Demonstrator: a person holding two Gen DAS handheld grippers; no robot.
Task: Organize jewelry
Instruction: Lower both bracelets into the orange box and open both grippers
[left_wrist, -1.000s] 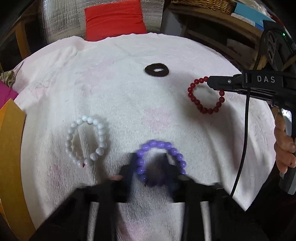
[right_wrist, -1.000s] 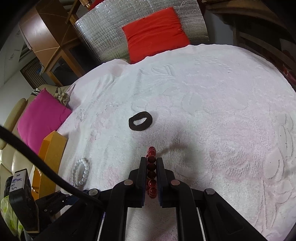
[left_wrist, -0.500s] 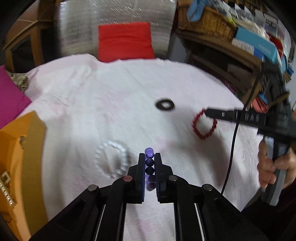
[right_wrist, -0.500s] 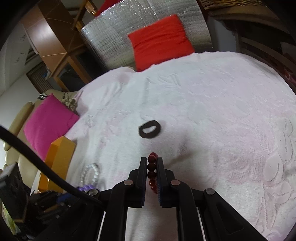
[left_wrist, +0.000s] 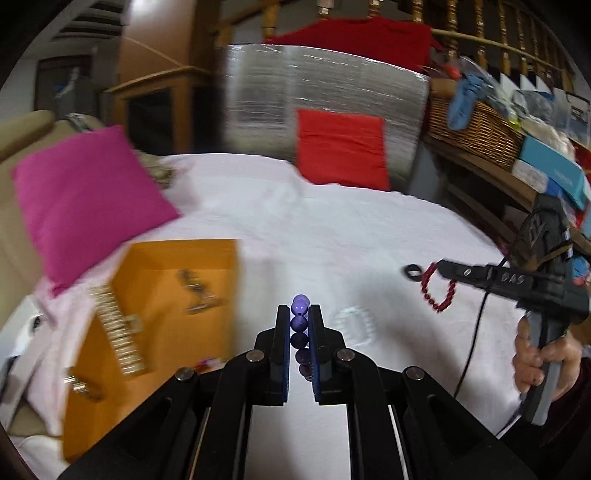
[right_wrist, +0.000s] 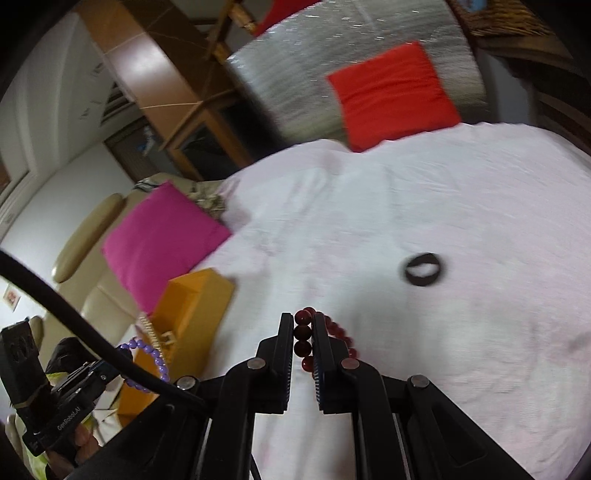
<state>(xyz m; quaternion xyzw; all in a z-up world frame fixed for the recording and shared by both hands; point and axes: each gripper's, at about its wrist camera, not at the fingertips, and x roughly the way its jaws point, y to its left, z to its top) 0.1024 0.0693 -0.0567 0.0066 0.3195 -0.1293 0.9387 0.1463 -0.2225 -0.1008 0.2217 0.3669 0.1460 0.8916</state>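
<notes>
Purple beads (left_wrist: 300, 325) clamped edge-on in left gripper (left_wrist: 299, 332), lifted off cloth (left_wrist: 332, 229), loop hanging behind jaws. Red beads (right_wrist: 303, 338) clamped likewise in right gripper (right_wrist: 303, 343), also aloft. Orange box (left_wrist: 162, 280) just left, chains inside. White bracelet (left_wrist: 352, 325) and black ring (right_wrist: 424, 269) farther out on cloth. Risk: round beads rolling out of thin pinch during fast swing; hanging loop snagging box rim.

Open white cloth (right_wrist: 461, 206) spans centre and right, broken only by a black ring (right_wrist: 424, 268); orange box (left_wrist: 162, 295) and pink cushion (left_wrist: 85, 199) crowd the left edge, red cushion (right_wrist: 395, 92) the far edge
</notes>
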